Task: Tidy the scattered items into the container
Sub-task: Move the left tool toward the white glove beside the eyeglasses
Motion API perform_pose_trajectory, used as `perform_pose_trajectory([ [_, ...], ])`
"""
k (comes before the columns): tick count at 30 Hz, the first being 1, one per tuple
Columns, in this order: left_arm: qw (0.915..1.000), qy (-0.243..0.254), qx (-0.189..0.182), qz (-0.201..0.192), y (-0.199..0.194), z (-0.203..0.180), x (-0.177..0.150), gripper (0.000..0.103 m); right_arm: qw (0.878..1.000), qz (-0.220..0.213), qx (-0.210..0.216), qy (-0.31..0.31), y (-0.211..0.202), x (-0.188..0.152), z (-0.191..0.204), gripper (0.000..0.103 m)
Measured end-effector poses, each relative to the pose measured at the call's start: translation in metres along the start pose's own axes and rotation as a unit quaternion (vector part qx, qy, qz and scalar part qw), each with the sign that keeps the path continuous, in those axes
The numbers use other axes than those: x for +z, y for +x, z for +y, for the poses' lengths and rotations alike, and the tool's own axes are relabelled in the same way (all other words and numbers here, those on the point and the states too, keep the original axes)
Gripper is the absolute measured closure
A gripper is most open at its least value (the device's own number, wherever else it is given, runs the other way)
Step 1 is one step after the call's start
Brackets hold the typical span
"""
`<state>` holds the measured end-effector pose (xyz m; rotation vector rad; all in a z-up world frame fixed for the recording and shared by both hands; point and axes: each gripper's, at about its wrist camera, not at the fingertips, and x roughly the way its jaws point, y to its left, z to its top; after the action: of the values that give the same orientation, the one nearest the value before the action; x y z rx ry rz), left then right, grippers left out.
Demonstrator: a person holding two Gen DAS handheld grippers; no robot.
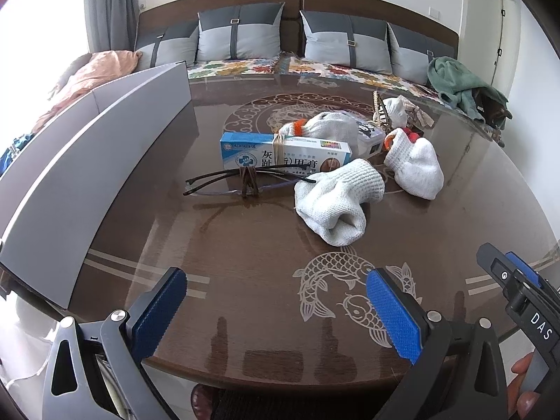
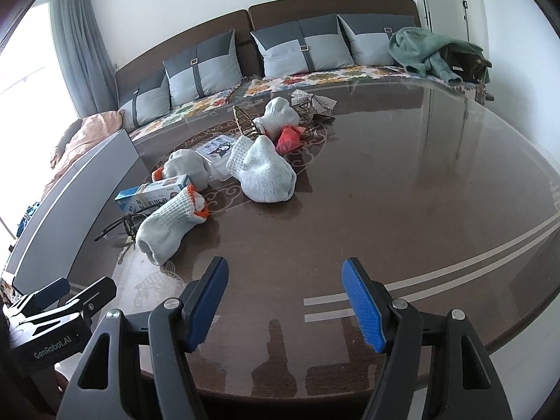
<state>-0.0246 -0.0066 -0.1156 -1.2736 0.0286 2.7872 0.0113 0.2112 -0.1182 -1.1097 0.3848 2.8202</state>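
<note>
Left wrist view looks over a round brown glass-topped table (image 1: 266, 245) with fish designs, a cushioned sofa (image 1: 294, 38) beyond it. All places below are given relative to the medicine box. A tall grey container (image 1: 87, 161), the largest thing on the table, stands to the left of the blue-and-white medicine box (image 1: 283, 152), which lies near the table's middle. A white glove (image 1: 336, 203) lies crumpled in front of the box and to its right; a second white glove (image 1: 413, 164) lies further right, and a third white glove (image 1: 322, 126) sits just behind the box. Dark-framed glasses (image 1: 245, 180) rest folded right in front of the box, touching its lower edge. A small pile of gold and silver trinkets (image 2: 308, 105) lies well behind the box.

Left gripper (image 1: 276, 311) hovers over the near table edge, blue pads spread wide apart, holding nothing. Right gripper (image 2: 283, 302) hovers beside it, pads likewise apart and empty.
</note>
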Motion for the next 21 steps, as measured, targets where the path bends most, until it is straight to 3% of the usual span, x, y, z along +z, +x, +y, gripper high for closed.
perform_pose_trajectory([
  [21, 0.9995, -0.024, -0.018, 0.009, 0.0033, 0.0097, 0.0002, 0.0, 1.0, 0.009, 0.002, 0.003, 0.0037, -0.0005, -0.0009, 0.034],
])
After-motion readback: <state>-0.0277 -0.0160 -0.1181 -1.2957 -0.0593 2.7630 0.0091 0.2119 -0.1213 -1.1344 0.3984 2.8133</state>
